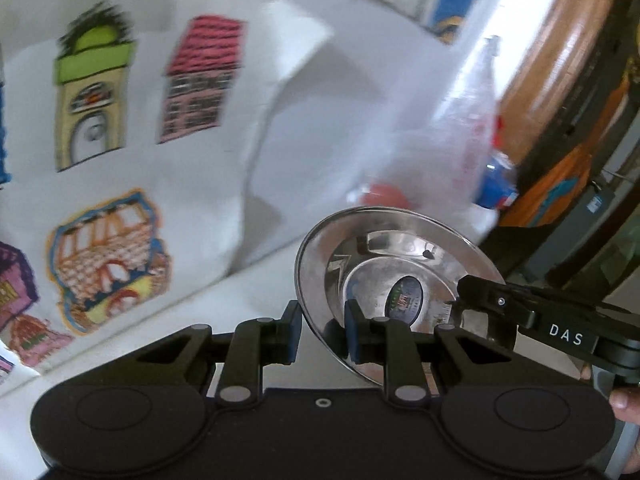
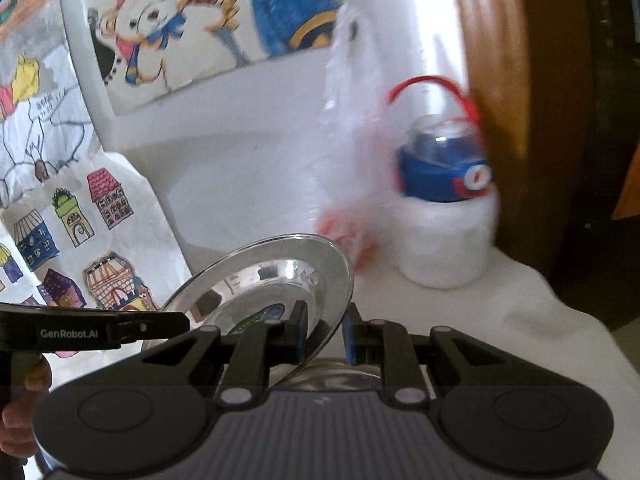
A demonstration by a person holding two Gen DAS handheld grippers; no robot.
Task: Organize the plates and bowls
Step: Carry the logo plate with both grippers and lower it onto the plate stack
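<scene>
I read "DAS" on my right gripper (image 1: 472, 304) and "GenRobot.AI" on my left gripper (image 2: 176, 324); both clamp opposite rims of the stickered steel plate (image 1: 394, 276), lifted near a blue-capped jar (image 2: 444, 208).

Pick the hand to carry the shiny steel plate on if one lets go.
Neither clearly: left gripper and right gripper each pinch opposite rims of the shiny steel plate, tilted off the white cloth.

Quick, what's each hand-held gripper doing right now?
Left hand-held gripper: shut on the steel plate rim.
Right hand-held gripper: shut on the same plate's opposite rim.
</scene>
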